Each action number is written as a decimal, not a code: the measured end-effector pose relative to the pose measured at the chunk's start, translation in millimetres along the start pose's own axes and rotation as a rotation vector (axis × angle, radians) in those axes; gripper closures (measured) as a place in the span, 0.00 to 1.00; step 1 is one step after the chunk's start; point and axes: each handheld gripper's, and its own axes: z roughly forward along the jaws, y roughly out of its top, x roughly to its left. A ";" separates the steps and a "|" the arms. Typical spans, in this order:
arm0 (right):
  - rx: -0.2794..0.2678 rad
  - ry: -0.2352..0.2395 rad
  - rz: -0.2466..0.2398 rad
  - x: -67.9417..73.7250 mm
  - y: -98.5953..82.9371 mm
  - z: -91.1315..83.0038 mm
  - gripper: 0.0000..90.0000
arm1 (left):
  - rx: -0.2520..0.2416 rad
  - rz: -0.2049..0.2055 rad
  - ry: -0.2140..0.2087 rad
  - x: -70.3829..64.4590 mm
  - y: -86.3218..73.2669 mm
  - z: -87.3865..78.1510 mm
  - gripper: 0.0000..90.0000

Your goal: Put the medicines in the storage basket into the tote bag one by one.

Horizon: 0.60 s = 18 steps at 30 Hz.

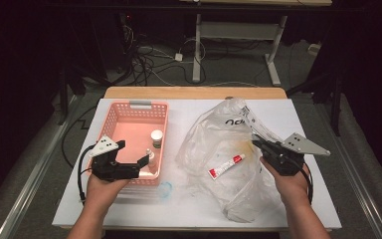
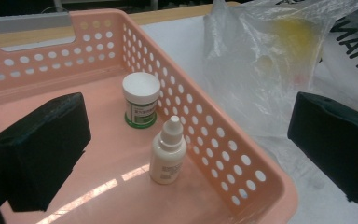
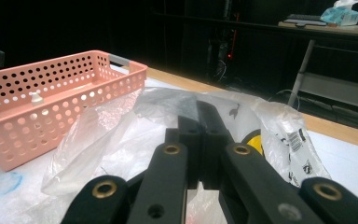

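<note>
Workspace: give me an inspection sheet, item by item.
Surface: white table top, wooden strip at its far edge.
Job's things: pink basket holds a white-capped jar and a dropper bottle, both upright; clear plastic bag with a red-and-white tube lying at it.
Clutter: small bluish clear piece near the basket.
Grippers: left gripper open over the basket; right gripper shut on the plastic bag.
Cables: black cable off the left gripper; tangle on the floor.
Surroundings: dark room, desk frame behind.
</note>
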 end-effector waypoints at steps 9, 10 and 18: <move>0.003 0.004 -0.004 0.1 -0.7 0.7 1.00 | -0.003 -0.013 0.005 5.3 -0.7 -1.5 0.00; 0.005 0.004 -0.003 0.4 -0.7 1.1 1.00 | -0.003 -0.013 0.003 5.1 -0.6 -1.4 0.00; 0.001 0.004 -0.012 0.3 0.2 1.5 1.00 | 0.003 -0.029 -0.004 4.1 5.4 0.0 0.00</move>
